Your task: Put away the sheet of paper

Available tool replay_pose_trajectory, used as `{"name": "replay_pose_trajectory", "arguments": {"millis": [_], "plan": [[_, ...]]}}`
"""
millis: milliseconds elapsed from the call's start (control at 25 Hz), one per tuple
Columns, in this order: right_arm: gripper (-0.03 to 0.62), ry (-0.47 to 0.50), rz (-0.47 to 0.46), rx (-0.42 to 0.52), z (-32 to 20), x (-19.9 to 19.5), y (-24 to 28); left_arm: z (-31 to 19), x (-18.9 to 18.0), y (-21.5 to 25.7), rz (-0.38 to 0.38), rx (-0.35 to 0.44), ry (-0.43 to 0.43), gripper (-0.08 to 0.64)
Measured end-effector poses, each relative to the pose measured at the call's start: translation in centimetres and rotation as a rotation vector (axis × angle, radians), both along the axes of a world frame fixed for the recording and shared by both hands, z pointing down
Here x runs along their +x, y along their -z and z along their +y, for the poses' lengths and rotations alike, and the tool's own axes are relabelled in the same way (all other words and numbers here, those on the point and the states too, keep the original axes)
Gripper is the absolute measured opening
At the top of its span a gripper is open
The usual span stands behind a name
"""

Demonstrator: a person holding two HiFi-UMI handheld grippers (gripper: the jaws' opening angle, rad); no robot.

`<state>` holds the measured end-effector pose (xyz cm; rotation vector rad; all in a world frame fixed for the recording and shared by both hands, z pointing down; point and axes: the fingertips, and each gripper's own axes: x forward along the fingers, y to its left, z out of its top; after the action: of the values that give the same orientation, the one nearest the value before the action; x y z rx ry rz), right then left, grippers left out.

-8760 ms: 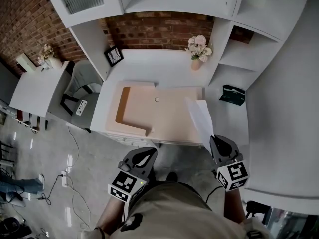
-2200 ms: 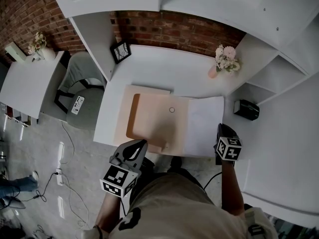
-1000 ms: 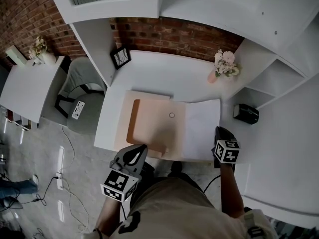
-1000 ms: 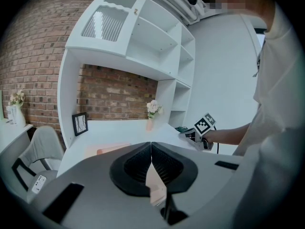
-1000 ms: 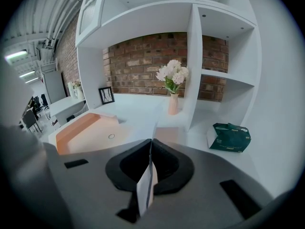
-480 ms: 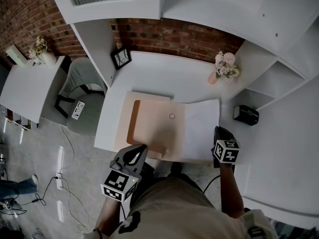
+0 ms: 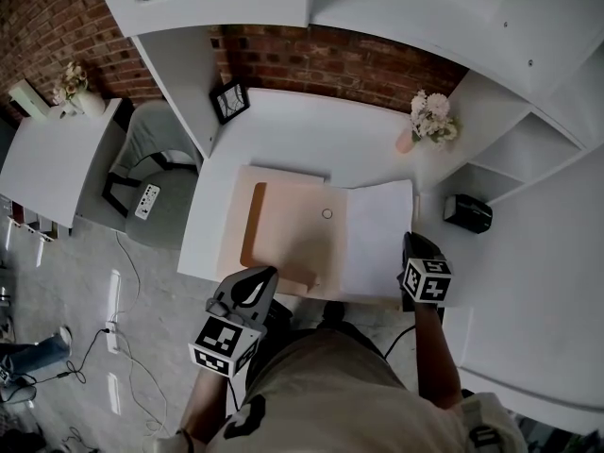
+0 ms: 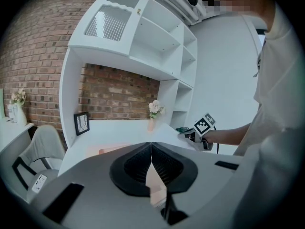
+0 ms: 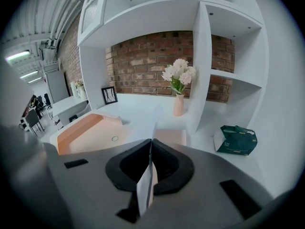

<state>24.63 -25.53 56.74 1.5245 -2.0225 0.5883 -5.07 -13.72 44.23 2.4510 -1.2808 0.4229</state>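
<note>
Right tool (image 9: 150, 143): jaws closed on the sheet of paper (image 9: 145, 191), which is pinched edge-on between the pads and runs up toward frame centre. In the head view the right tool (image 7: 409, 245) sits right of centre at the front edge of the tabletop (image 7: 311, 140), marker cube facing the camera. The sheet of paper (image 7: 377, 234) lies nearly flat over the right part of the open peach folder (image 7: 293, 234), with its near right corner in the tool. Left tool (image 8: 151, 145): jaw tips touching. A peach sliver shows in the gap behind them; I can't tell whether it is clamped or only seen through. In the head view the left tool (image 7: 253, 286) is at lower left of centre, just off the tabletop's front edge and near the folder's front flap. Further out: a picture frame (image 7: 229, 100) at upper left of the tabletop, a vase of flowers (image 7: 429, 121) at upper right, and a dark green box (image 7: 467, 212) in the shelf bay at right. A grey chair (image 7: 151, 154) stands at left, with a brick wall (image 7: 340, 59) behind.
</note>
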Motion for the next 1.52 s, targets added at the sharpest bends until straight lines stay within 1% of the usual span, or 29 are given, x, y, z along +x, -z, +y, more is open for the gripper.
{"name": "replay_pose_trajectory", "arguments": {"millis": [840,1000,1160,1520], "plan": [[0.028,0.01,-0.018,-0.018,-0.1,-1.6,-0.5,-0.3,-1.0,-0.3,0.01,-0.006,0.014,0.017],[0.028,-0.001,-0.041,-0.024,0.0,-1.9,-0.8,-0.2,-1.1,-0.4,0.01,-0.007,0.014,0.017],[0.028,-0.032,-0.091,-0.03,0.2,-2.0,-0.9,-0.1,-1.2,-0.4,0.008,-0.009,0.012,0.017],[0.028,-0.063,-0.129,-0.039,0.7,-2.1,-1.8,0.1,-1.4,-0.5,0.002,-0.01,0.009,0.017]]}}
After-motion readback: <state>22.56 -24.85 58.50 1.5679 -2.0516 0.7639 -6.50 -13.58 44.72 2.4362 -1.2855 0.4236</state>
